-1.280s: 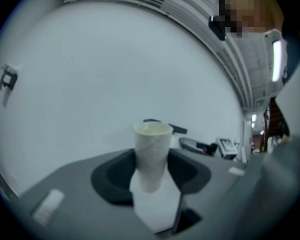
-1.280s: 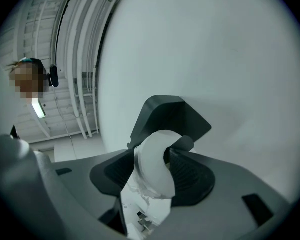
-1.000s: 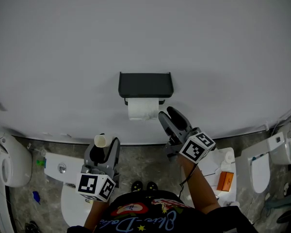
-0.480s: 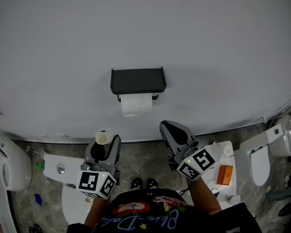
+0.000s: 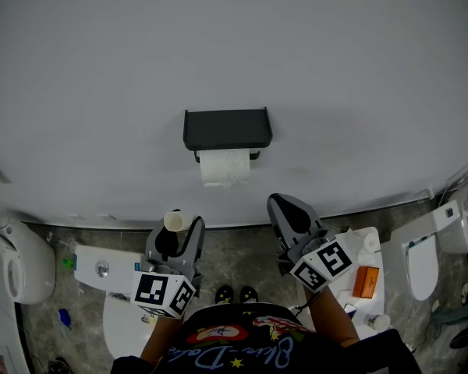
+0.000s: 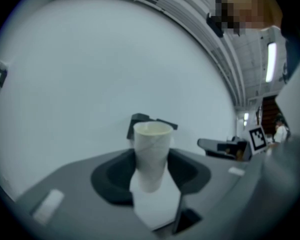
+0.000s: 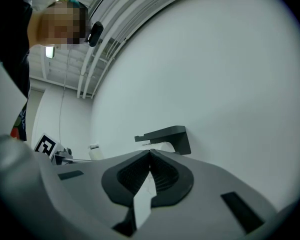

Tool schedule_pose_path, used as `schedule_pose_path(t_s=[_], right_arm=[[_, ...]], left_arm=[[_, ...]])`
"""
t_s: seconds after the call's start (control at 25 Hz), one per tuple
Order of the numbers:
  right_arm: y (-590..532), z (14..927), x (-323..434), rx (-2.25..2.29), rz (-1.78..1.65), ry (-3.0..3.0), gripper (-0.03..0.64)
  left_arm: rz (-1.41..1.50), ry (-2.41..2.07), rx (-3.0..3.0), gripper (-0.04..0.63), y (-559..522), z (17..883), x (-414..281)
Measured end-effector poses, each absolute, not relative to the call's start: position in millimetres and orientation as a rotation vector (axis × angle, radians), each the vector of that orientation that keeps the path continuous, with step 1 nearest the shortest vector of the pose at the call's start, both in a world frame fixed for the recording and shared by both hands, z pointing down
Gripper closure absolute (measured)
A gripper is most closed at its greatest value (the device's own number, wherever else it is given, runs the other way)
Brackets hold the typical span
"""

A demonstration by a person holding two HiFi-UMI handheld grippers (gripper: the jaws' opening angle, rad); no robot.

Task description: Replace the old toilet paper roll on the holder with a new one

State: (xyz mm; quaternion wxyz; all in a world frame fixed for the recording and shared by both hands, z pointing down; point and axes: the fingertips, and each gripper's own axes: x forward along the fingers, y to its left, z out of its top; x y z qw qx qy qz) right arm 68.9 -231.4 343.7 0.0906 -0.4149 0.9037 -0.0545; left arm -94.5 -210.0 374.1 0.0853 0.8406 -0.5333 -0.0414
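A black wall holder [image 5: 227, 129] carries a full white toilet paper roll [image 5: 224, 167] under its shelf. My left gripper [image 5: 181, 227] is below and left of it, shut on an empty cardboard tube [image 5: 173, 221] that stands upright between the jaws. In the left gripper view the tube [image 6: 151, 146] fills the jaw gap of the left gripper [image 6: 151, 166], with the holder [image 6: 151, 121] behind it. My right gripper [image 5: 281, 204] is below and right of the roll, shut with nothing in it. In the right gripper view the right gripper [image 7: 151, 153] points at the holder [image 7: 166, 134].
The plain white wall [image 5: 234, 53] meets a grey stone floor [image 5: 234, 248]. A white toilet [image 5: 101, 275] is under my left gripper, others at far left [image 5: 15, 267] and far right [image 5: 441, 244]. An orange box [image 5: 364, 281] lies on a white stand. My shoes [image 5: 235, 294] show below.
My right gripper was open beside the roll; it has drawn back toward me, rolled and shut empty. The left gripper still holds the tube and has barely moved.
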Motion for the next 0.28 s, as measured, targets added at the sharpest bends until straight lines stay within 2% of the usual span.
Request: schedule_pose_path(t_s=[0.28], right_arm=[[-228.6, 336.4, 67.2, -1.195, -0.174, 2.662, 0.600]], left_arm=[[-0.104, -1.594, 2.512, 0.398, -212.2, 373.4, -95.2]])
